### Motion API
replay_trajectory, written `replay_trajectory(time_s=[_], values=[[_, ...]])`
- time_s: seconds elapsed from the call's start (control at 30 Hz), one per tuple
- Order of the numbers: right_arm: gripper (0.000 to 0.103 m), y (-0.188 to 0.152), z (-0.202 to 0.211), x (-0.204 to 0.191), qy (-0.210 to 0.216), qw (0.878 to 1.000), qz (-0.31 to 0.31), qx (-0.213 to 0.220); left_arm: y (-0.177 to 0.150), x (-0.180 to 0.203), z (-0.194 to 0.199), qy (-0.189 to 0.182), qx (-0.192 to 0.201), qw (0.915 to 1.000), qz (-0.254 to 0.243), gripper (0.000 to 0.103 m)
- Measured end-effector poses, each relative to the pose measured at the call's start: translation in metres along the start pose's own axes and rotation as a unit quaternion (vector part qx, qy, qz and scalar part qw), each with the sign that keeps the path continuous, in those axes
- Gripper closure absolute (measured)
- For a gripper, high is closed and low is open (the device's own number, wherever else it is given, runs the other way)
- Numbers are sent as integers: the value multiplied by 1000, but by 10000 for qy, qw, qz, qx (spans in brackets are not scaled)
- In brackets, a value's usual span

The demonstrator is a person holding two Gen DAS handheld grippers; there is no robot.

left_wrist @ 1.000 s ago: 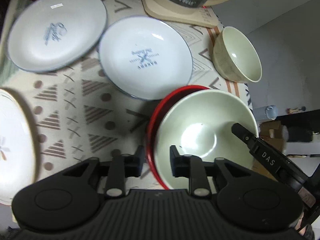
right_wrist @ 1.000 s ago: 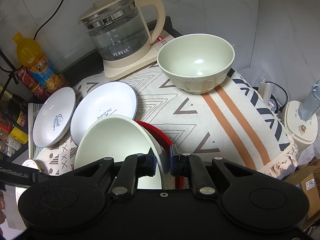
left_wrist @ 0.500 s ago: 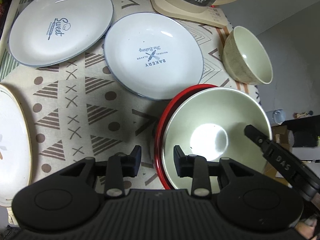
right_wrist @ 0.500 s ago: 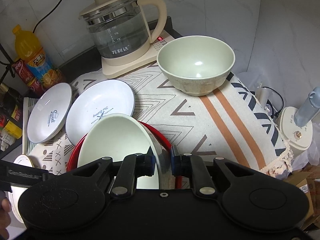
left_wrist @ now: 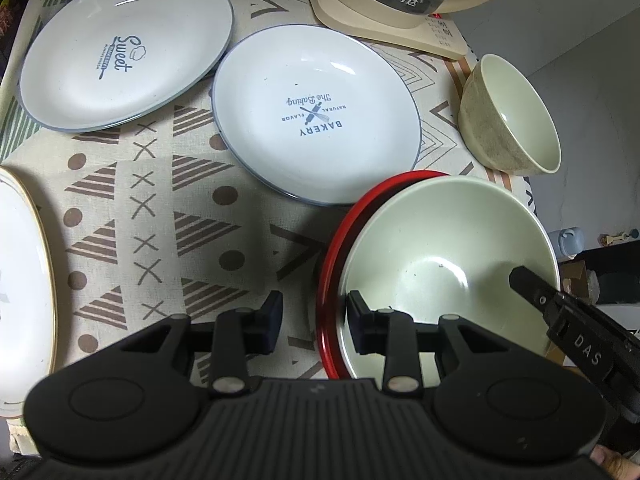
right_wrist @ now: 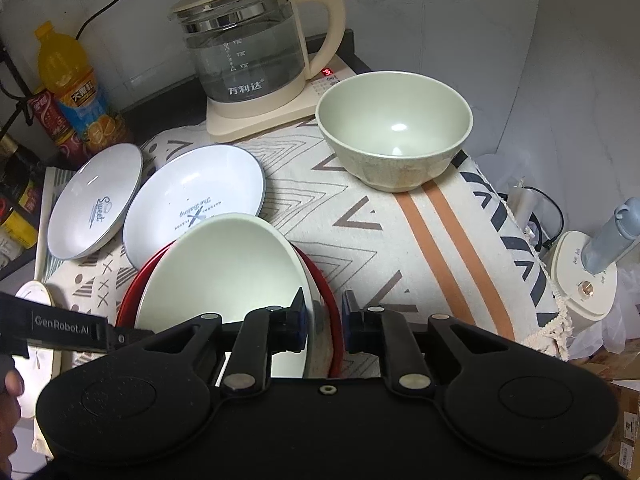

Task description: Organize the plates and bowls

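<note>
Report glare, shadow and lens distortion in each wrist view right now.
Left wrist view: sharp; bright glare in the green bowl, soft shadow on the tablecloth beside the red plate, fisheye bending at the edges. Right wrist view: sharp; highlight inside the far bowl, reflections on the glass kettle, dark vignetted corners.

Green bowl (left_wrist: 448, 264) nested in red bowl (left_wrist: 332, 264); two white plates (left_wrist: 316, 112) beside.

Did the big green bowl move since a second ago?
Yes. The big green bowl has settled lower into the red plate. The plate's rim now shows on the side toward the Bakery plate, where the bowl hid it before.
</note>
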State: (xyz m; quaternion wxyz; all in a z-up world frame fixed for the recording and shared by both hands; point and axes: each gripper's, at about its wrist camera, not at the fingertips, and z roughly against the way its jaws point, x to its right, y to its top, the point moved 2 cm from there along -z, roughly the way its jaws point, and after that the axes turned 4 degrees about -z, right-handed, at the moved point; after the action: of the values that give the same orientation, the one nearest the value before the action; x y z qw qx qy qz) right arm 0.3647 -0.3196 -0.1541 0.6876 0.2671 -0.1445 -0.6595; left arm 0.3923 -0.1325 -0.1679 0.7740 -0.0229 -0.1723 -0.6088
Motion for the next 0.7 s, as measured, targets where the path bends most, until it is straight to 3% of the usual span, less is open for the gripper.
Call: replay_trajectory(time_s=[0.43, 0.7], values=[[77, -8, 1, 13, 91, 9997, -106, -180, 0, -2, 7, -38, 181, 9998, 117, 72], [74, -9, 5, 21, 400, 9981, -366, -288, 5, 5, 16, 219, 272, 9994, -39, 72]])
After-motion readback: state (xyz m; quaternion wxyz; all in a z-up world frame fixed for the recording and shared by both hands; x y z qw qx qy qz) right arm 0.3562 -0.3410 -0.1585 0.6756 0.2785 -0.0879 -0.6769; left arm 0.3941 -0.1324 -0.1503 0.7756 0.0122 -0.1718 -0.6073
